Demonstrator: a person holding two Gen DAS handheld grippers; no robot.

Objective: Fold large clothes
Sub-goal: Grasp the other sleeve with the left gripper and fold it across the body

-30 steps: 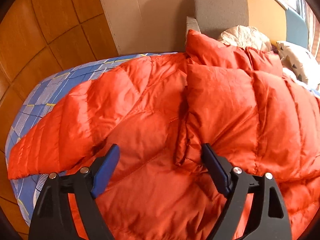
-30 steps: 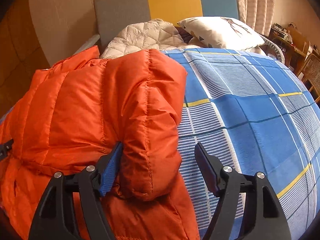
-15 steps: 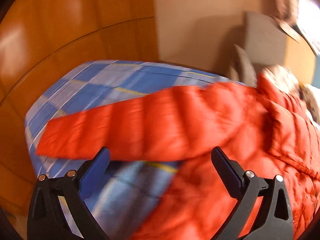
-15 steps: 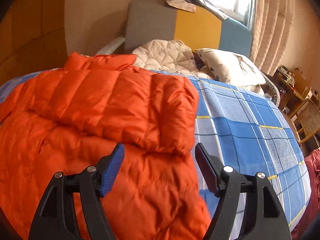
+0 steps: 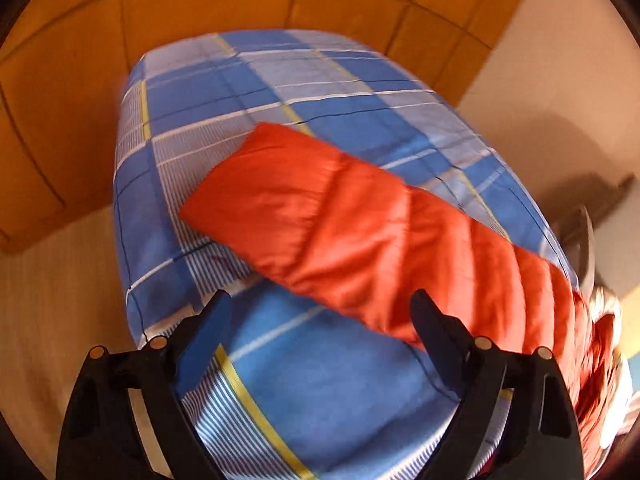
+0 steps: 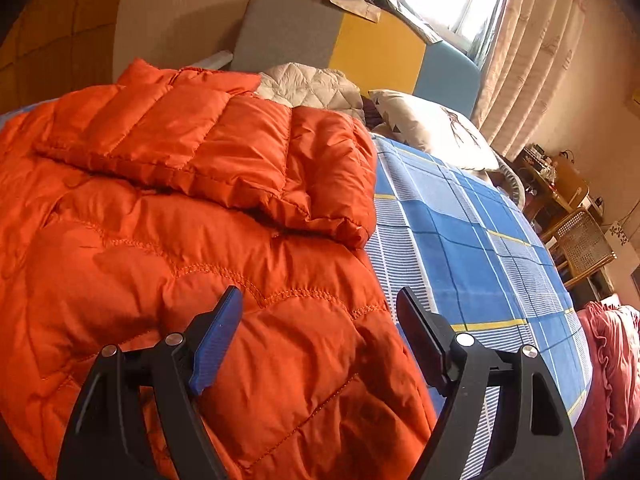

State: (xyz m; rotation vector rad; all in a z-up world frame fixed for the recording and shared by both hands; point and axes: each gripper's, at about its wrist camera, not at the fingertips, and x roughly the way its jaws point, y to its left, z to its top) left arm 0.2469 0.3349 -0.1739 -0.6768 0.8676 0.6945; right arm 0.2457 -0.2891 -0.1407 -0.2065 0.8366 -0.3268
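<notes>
Since a second earlier, my left gripper (image 5: 320, 320) had swung off the jacket's body toward its outstretched sleeve (image 5: 344, 232), jaws closing on nothing. My right gripper (image 6: 320, 316) hovered, jaws apart, over the orange jacket (image 6: 168, 248) on the bed (image 6: 460, 240).
</notes>
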